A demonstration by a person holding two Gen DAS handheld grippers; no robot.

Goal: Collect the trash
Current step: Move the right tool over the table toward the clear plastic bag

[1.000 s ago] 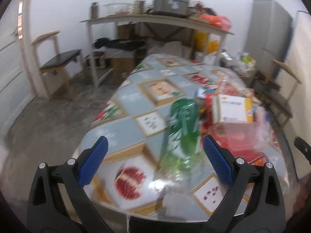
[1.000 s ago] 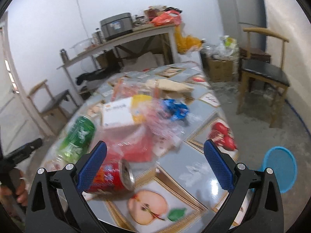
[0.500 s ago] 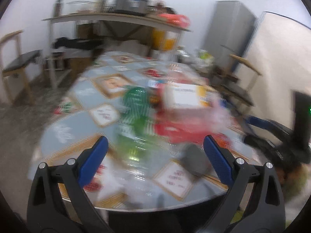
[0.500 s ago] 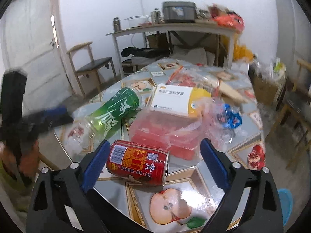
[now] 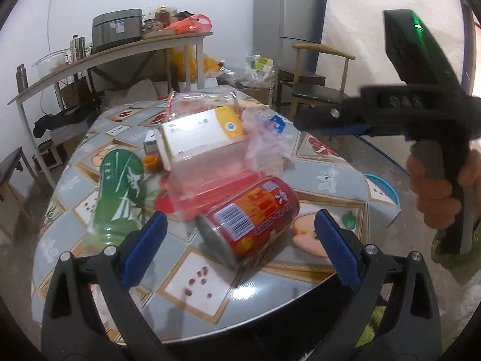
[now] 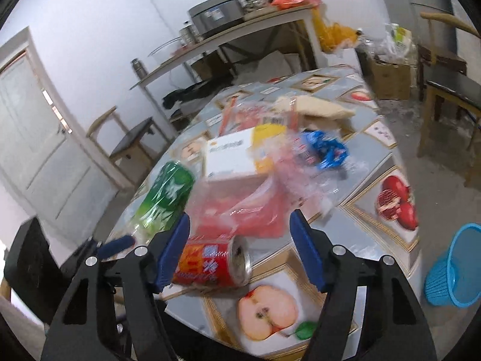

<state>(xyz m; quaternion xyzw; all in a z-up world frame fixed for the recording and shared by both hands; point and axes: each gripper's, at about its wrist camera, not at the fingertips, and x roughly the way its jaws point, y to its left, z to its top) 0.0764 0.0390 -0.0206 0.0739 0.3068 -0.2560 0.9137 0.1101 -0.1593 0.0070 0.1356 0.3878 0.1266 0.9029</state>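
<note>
A red drink can (image 5: 252,219) lies on its side near the table's front edge. It shows between the fingers of my left gripper (image 5: 237,240), which is open and short of it. My right gripper (image 6: 239,231) hangs over the same red can (image 6: 213,263); its jaws are closing, with the can and a red plastic bag (image 6: 240,210) between them, no pad pressing. Behind lie a green bottle (image 6: 165,198), a white and yellow box (image 6: 231,156) and a blue wrapper (image 6: 327,150). A hand holds the right gripper (image 5: 421,105) at the right of the left wrist view.
A blue mesh basket (image 6: 457,270) stands on the floor right of the fruit-patterned table (image 6: 375,180). Wooden chairs (image 6: 445,84) flank the table, and a cluttered shelf (image 5: 120,51) and a fridge (image 5: 288,9) stand behind. A door (image 6: 33,144) is at the left.
My left gripper swung around the table end from the green bottle to face the red can. The right gripper's jaws narrowed, and its view tilted with the can lower between them.
</note>
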